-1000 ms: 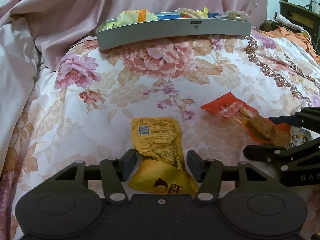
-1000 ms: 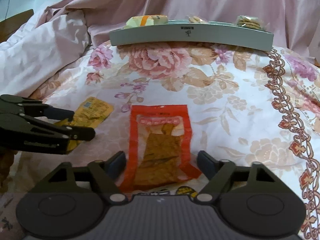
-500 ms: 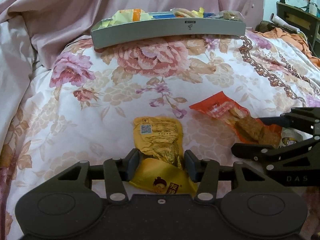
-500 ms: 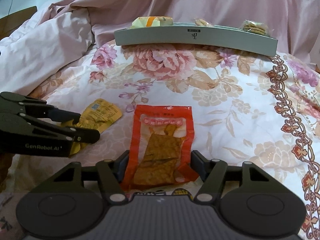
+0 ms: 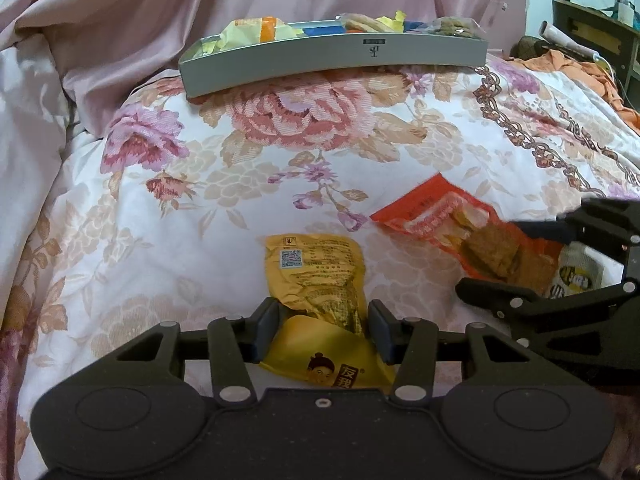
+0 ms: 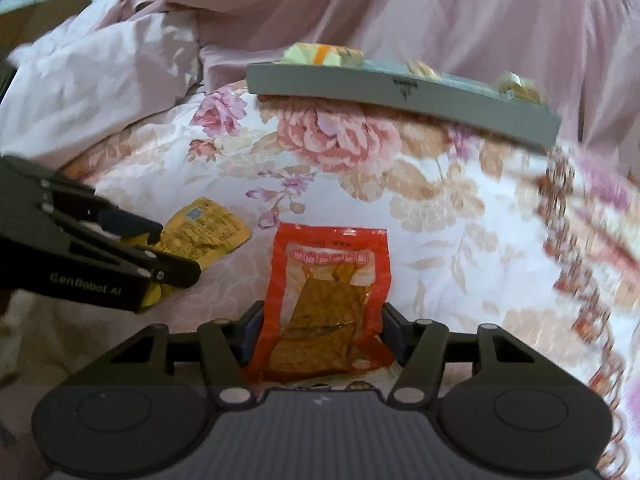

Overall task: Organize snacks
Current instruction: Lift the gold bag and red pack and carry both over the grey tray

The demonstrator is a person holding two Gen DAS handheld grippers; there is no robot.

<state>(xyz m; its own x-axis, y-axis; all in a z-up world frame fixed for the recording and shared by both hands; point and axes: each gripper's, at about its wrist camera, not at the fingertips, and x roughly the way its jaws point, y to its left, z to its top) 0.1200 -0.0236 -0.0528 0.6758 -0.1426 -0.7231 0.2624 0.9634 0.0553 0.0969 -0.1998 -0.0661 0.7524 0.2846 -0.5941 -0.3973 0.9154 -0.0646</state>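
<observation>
Left wrist view. Left gripper [image 5: 322, 330]: jaws have just been closing, though barely in the last instant; both pads sit against a yellow snack packet [image 5: 316, 280], gripping it. The packet lies on the floral bedspread [image 5: 200, 184], its printed far end reaching away from the gripper and its near end folded under, partly hidden by the gripper body. To the right, the right gripper [image 5: 516, 264] enters from the frame edge, cut off there, its fingers on either side of a red snack packet [image 5: 460, 224]. A white-and-yellow wrapper [image 5: 576, 272] shows behind those fingers, mostly covered. Far side: grey tray [image 5: 332, 60] on the bedspread, holding assorted wrapped snacks; contents only partly visible over the wall. Pink sheet [image 5: 160, 20] bunched behind it.

Right wrist view, blurred toward the right. Right gripper [image 6: 322, 332]: jaws have just been closing, and the pads now touch both edges of the red snack packet [image 6: 328, 280], gripping its near part; the far end points to the tray. Near end is hidden under the gripper body. Left gripper [image 6: 160, 252] comes in from the left, clamped on the yellow snack packet [image 6: 208, 232], half of it covered by the fingers. Grey tray [image 6: 400, 96] far, tilted in frame, contents smeared.
</observation>
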